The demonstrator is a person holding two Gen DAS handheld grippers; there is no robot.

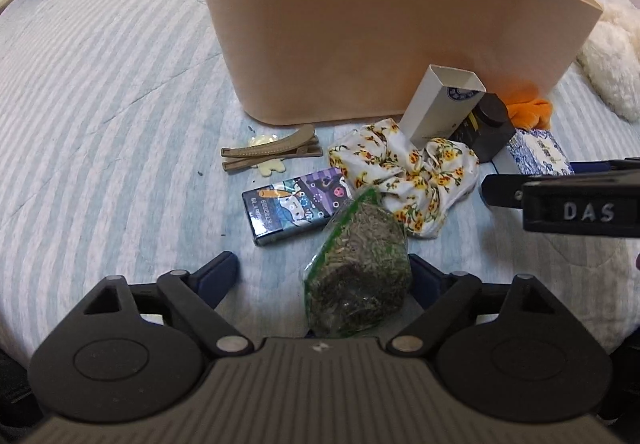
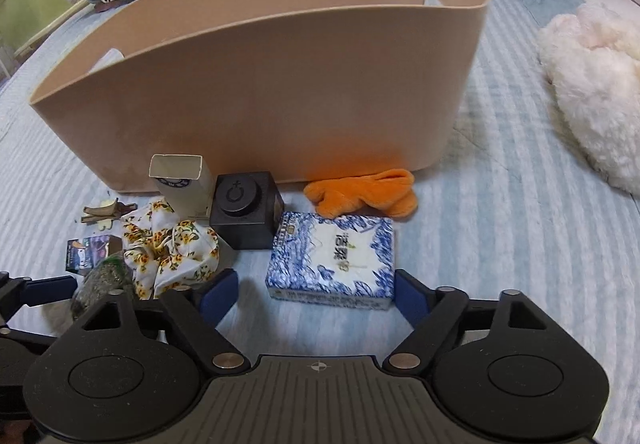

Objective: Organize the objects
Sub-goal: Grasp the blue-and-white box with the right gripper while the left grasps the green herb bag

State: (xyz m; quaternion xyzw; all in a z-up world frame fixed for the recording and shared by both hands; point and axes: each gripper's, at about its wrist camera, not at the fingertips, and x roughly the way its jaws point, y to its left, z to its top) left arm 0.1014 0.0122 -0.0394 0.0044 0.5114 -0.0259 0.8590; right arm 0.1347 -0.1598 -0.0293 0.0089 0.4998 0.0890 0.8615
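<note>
Both grippers' fingers spread: left point(image 1: 322, 276) around green-edged herb pouch point(image 1: 356, 280), right point(image 2: 316, 294) near blue-patterned tissue pack point(image 2: 334, 260).

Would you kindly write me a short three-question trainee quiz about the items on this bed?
1. True or false: the blue-and-white tissue pack lies inside the tan bin.
2. Which tongs have the bag of dried herbs between their fingers: left or right?
3. Fill in: the black cube stands beside an open white ____.

Key: 1 false, it lies on the bed in front of the bin; 2 left; 3 carton.
</note>
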